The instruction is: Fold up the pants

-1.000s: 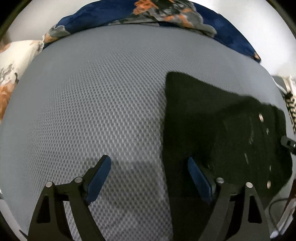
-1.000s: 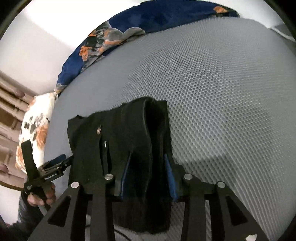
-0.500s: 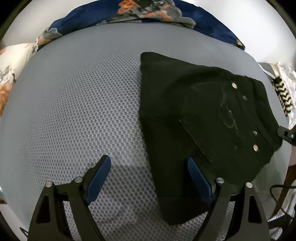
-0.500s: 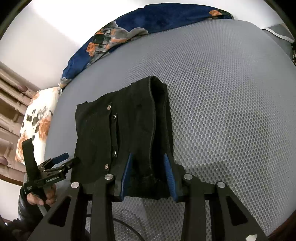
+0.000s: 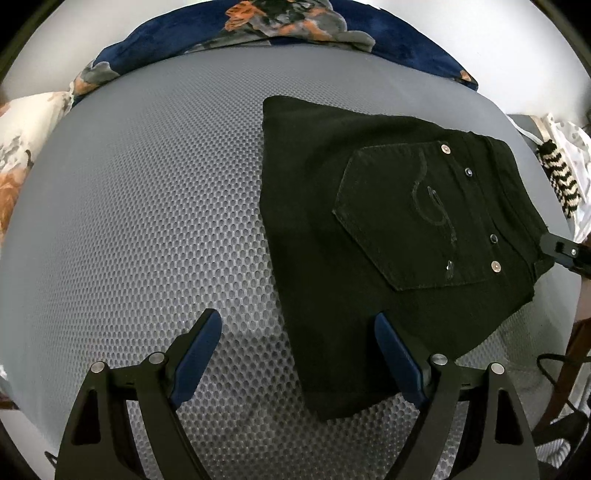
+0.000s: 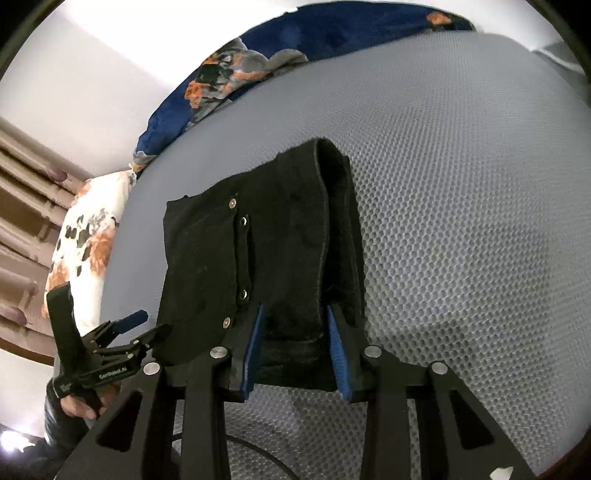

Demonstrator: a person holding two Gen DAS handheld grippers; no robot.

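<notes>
Beyond, floral blanket, patterned pillow.

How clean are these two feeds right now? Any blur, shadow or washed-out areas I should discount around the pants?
Left wrist view: sharp; the black pants show pocket stitching and rivets, a soft shadow darkens the grey mesh bed cover between the fingers of the left gripper, heavy fisheye bending at the edges. Right wrist view: slightly softer, the pants nearly featureless black around the right gripper, the wall top left washed out.

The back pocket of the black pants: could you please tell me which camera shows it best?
The left wrist view: the back pocket lies flat and whole there, stitching and rivets sharp. In the right wrist view the black pants are seen edge-on from the waistband end, so only rivets show.
</notes>
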